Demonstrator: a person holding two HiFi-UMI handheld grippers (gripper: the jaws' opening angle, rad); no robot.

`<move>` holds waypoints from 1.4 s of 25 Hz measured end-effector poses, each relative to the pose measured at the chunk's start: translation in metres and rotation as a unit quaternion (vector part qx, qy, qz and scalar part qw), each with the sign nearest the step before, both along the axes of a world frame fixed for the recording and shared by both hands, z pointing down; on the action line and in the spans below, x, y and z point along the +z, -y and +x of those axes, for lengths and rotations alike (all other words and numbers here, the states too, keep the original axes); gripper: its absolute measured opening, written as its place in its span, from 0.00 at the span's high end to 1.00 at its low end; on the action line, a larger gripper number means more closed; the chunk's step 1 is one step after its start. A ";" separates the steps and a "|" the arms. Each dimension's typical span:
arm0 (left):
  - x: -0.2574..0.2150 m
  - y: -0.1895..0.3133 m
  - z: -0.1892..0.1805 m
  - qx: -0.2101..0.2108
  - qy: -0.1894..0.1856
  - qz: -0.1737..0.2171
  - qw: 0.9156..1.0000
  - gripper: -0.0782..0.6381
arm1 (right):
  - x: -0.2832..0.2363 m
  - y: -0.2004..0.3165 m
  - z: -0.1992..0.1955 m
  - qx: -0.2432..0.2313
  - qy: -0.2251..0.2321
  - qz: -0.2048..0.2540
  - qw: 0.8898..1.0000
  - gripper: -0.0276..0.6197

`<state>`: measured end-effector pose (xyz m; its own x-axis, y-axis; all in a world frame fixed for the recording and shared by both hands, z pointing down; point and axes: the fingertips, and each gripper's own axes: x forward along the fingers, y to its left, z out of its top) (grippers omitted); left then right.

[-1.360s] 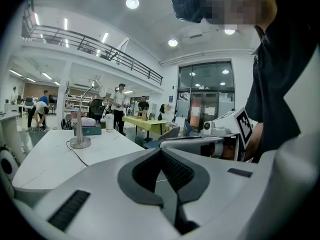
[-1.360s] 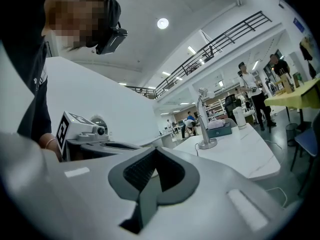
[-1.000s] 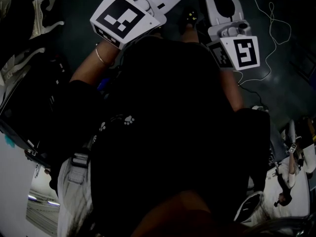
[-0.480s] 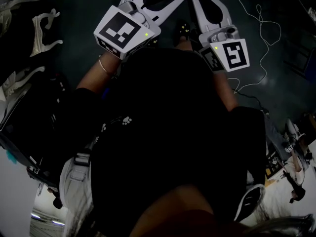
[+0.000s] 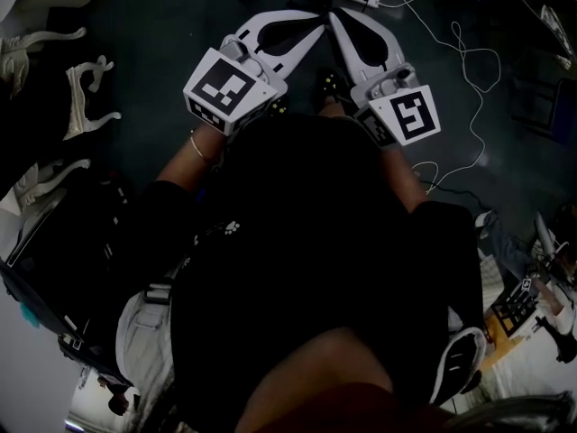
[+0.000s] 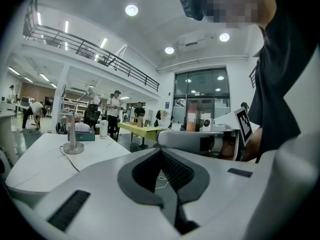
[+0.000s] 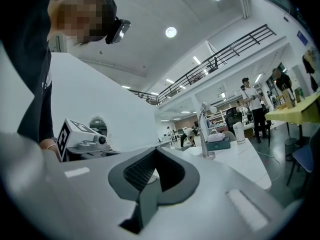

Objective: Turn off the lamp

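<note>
White-shelled left gripper [image 6: 161,150] and right gripper [image 7: 156,150], both fully closed and empty, which I hold level before me, probably so a blunt tip can press a switch. Beyond, well apart, the lamp [image 6: 73,147] stands on a table [image 6: 35,164].

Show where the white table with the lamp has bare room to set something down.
Bare: the white table's near stretch, bordered by the lamp and its cable. Crowded: the far end behind the lamp, where the teal box and white bottle stand side by side.
</note>
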<state>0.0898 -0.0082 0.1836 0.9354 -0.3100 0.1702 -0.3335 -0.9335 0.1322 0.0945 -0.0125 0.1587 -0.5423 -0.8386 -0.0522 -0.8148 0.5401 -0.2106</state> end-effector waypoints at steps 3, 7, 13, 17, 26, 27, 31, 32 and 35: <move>-0.001 -0.001 0.003 0.003 -0.005 -0.004 1.000 0.88 | -0.001 -0.001 0.004 0.005 -0.002 0.000 1.000 0.96; -0.002 0.002 0.007 0.001 -0.011 -0.007 1.000 0.88 | 0.004 -0.002 0.011 0.012 -0.005 -0.007 1.000 0.96; -0.008 0.016 0.007 -0.015 -0.009 -0.015 1.000 0.88 | 0.006 0.003 0.018 0.018 -0.004 -0.010 1.000 0.96; -0.011 0.021 0.010 -0.014 -0.016 -0.013 1.000 0.88 | 0.007 0.006 0.021 0.016 -0.004 -0.010 1.000 0.96; -0.012 0.025 0.015 -0.004 -0.027 -0.011 1.000 0.88 | 0.004 0.011 0.029 0.011 -0.017 -0.013 1.000 0.96; -0.011 0.024 0.015 -0.005 -0.026 -0.010 1.000 0.88 | 0.004 0.011 0.029 0.008 -0.016 -0.013 1.000 0.96; -0.009 0.027 0.018 -0.015 -0.018 -0.020 1.000 0.88 | 0.003 0.013 0.028 -0.005 -0.016 -0.009 1.000 0.96; -0.009 0.028 0.019 -0.016 -0.018 -0.021 0.999 0.88 | 0.003 0.015 0.029 -0.007 -0.016 -0.010 1.000 0.96; -0.008 0.030 0.023 -0.018 -0.020 -0.021 0.999 0.88 | 0.007 0.019 0.033 -0.012 -0.018 -0.015 1.000 0.96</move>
<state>0.1126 -0.0383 0.1752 0.9303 -0.3363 0.1465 -0.3598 -0.9146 0.1848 0.1270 -0.0312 0.1657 -0.5626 -0.8267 -0.0065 -0.8098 0.5526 -0.1972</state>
